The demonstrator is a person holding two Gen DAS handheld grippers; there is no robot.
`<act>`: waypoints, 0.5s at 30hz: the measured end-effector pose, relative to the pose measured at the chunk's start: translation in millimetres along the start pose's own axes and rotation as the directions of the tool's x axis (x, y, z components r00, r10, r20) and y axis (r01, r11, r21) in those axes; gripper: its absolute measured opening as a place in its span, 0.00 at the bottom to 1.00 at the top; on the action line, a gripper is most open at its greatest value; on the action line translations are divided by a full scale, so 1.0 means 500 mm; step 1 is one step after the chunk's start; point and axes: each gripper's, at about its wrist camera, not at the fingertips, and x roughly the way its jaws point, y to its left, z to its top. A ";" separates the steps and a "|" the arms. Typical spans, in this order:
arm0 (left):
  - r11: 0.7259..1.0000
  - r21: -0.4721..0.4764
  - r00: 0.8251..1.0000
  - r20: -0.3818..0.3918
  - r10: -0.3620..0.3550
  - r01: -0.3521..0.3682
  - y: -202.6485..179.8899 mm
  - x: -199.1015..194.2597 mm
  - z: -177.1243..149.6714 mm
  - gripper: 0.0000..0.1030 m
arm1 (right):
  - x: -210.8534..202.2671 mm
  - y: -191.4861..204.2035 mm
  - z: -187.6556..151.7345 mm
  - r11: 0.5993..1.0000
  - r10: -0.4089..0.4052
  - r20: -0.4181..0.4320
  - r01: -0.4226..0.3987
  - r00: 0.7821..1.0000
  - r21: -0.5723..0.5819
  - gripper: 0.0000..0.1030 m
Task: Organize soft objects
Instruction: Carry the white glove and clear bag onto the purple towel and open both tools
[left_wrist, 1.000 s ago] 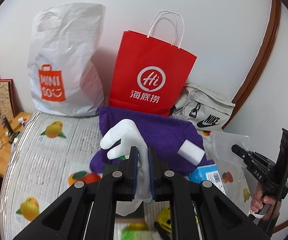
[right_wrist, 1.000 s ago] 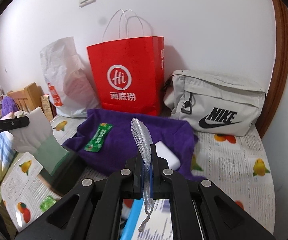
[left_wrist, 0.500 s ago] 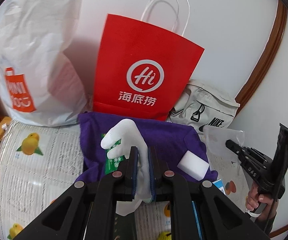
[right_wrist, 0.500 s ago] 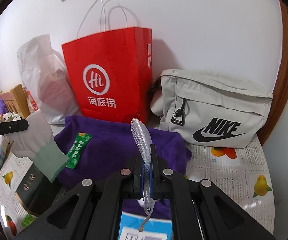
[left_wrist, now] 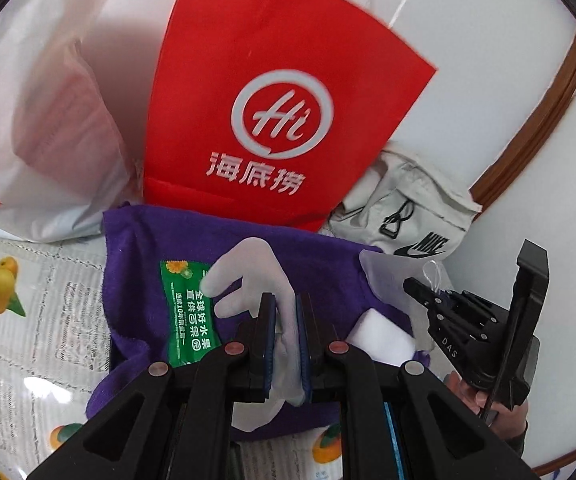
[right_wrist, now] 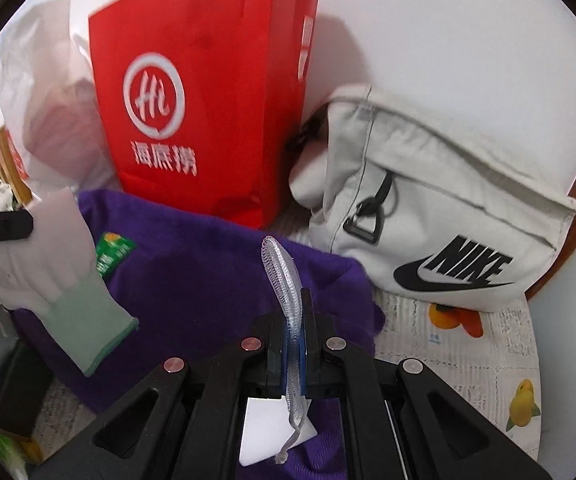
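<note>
My left gripper (left_wrist: 286, 300) is shut on a white glove (left_wrist: 248, 276) with a pale green cuff and holds it above a purple towel (left_wrist: 148, 240). From the right wrist view the glove (right_wrist: 60, 264) hangs at the left over the towel (right_wrist: 208, 280). My right gripper (right_wrist: 294, 300) is shut on a clear mesh pouch (right_wrist: 284, 276) with a white string, also over the towel; it shows in the left wrist view (left_wrist: 416, 286) with the pouch (left_wrist: 388, 276). A white sponge (left_wrist: 380, 338) and a green sachet (left_wrist: 186, 312) lie on the towel.
A red paper bag (right_wrist: 208, 92) stands behind the towel against the wall. A grey Nike bag (right_wrist: 448, 216) lies to its right, a white plastic bag (left_wrist: 36, 120) to its left. A dark box (right_wrist: 0, 376) sits at the left on the fruit-print cover (right_wrist: 468, 360).
Both grippers have moved forward toward the red bag and the towel, still holding the glove and the pouch. The bags now look larger and nearer.
</note>
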 end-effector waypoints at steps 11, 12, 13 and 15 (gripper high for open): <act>0.995 0.011 0.991 -0.085 0.103 -0.103 0.031 0.072 -0.003 0.10 | 0.024 0.023 -0.022 0.996 0.086 -0.067 -0.088 0.994 -0.030 0.10; 0.995 0.008 0.991 -0.089 0.103 -0.103 0.033 0.074 -0.003 0.10 | 0.023 0.021 -0.022 0.995 0.090 -0.067 -0.092 0.994 -0.026 0.12; 0.995 0.007 0.990 -0.094 0.102 -0.102 0.034 0.075 -0.004 0.11 | 0.022 0.019 -0.022 0.995 0.096 -0.067 -0.098 0.993 -0.020 0.19; 0.994 0.012 0.989 -0.103 0.108 -0.107 0.035 0.075 -0.005 0.14 | 0.016 0.019 -0.023 0.993 0.115 -0.059 -0.116 0.992 -0.015 0.38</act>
